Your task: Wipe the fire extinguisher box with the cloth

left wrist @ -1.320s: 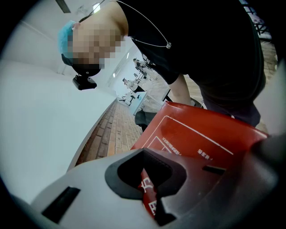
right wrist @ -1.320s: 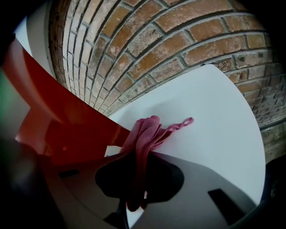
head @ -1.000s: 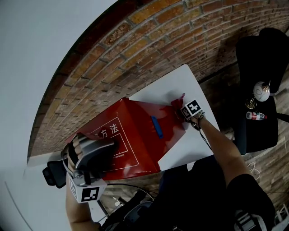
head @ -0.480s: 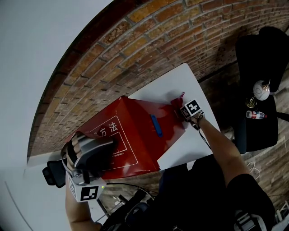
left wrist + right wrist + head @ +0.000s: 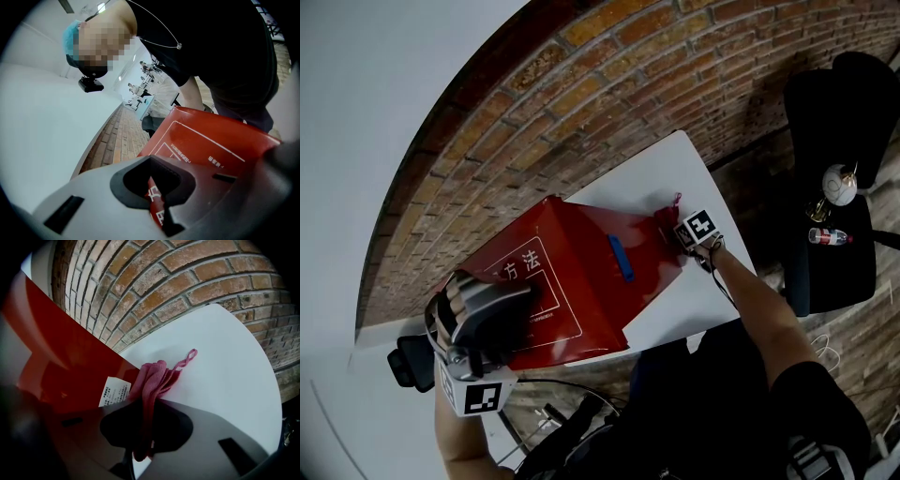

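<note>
The red fire extinguisher box lies on the white table, with white characters on its face and a blue handle. My left gripper grips the box's left end; in the left gripper view the red panel runs between the jaws of the left gripper. My right gripper is at the box's right end, shut on a pink cloth. In the right gripper view the cloth hangs from the right gripper against the red box, beside a white label.
A brick wall runs behind the table. To the right stands a black chair carrying a bottle and a round white object. Bare white tabletop lies beyond the cloth. Cables trail below the table's near edge.
The left gripper has crept slightly up and left along the box's end. The right gripper and the cloth stay at the box's right end.
</note>
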`<state>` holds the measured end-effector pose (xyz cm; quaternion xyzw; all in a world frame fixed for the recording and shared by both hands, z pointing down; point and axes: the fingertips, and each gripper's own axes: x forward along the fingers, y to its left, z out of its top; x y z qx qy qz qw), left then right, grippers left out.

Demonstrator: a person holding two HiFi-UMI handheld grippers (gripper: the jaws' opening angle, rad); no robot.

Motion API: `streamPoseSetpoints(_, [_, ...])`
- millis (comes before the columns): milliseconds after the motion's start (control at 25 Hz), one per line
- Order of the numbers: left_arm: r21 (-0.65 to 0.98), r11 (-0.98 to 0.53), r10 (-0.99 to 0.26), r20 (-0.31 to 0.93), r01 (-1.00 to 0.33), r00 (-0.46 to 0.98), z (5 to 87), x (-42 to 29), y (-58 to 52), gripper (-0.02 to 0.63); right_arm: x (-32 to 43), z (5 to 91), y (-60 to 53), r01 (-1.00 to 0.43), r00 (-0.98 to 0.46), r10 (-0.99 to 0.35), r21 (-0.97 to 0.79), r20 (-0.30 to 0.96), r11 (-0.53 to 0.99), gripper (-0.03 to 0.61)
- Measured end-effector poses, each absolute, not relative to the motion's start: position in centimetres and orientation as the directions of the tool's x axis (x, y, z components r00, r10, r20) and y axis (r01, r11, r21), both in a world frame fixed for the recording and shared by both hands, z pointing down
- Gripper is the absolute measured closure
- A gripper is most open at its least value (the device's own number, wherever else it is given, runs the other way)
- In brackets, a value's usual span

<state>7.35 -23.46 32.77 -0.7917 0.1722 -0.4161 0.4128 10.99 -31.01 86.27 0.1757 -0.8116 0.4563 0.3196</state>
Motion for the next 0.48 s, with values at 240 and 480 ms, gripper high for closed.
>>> streamPoseSetpoints(240, [-0.793, -0.606, -0.612, 0.520, 0.069, 0.597, 32.8, 7.4, -23.5, 0.584, 11.1, 86.2, -30.8, -0.572, -0.741, -0.010, -0.623, 0.672, 0.533, 0.517])
streamPoseSetpoints(480, [-0.792, -0.606, -0.612, 0.519, 0.068, 0.596, 32.9, 7.4, -23.5, 0.584, 11.6, 86.1, -29.6, -0.567, -0.745, 0.011, -0.640, 0.668, 0.519, 0.517])
